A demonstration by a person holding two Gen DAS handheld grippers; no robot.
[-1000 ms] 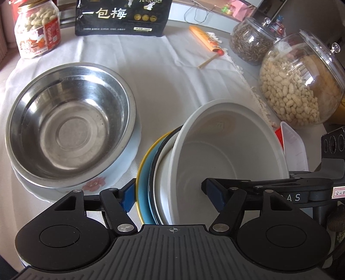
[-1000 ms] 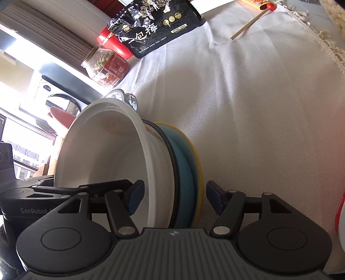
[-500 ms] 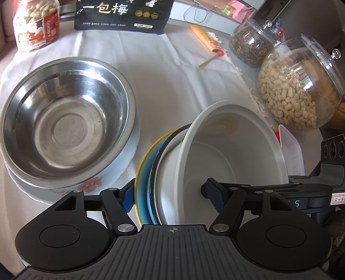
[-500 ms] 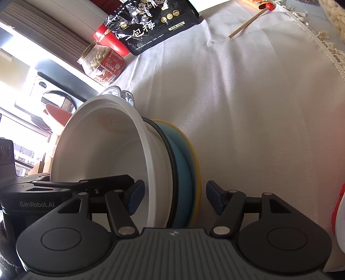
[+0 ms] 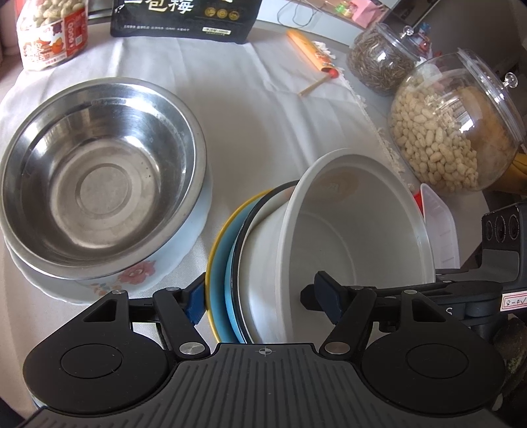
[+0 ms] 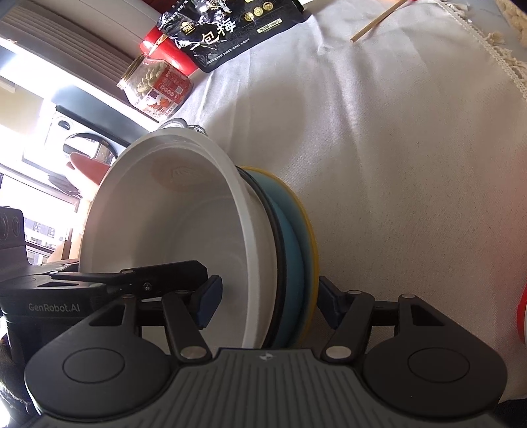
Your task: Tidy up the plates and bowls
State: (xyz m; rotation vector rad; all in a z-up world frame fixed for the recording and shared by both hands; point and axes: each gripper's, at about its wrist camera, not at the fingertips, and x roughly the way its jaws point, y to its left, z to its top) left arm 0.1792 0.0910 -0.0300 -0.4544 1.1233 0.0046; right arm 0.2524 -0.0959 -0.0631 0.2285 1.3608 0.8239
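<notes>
Both grippers clamp one tilted stack: the left gripper (image 5: 255, 301) and the right gripper (image 6: 266, 301) each pinch across the white bowl (image 5: 355, 230), the black-rimmed dish and the blue plate with a yellow rim (image 5: 219, 263), held above the white tablecloth (image 5: 270, 125). Just left of the stack a steel bowl (image 5: 98, 177) sits on a floral plate (image 5: 135, 273). Beyond the stack's right edge stands a peanut jar (image 5: 451, 131), with a darker jar (image 5: 382, 59) behind it and a black snack bag (image 5: 184, 16) at the far side.

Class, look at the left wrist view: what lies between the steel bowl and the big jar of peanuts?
Bare white tablecloth, then the tilted stack of dishes nearer the camera.
</notes>
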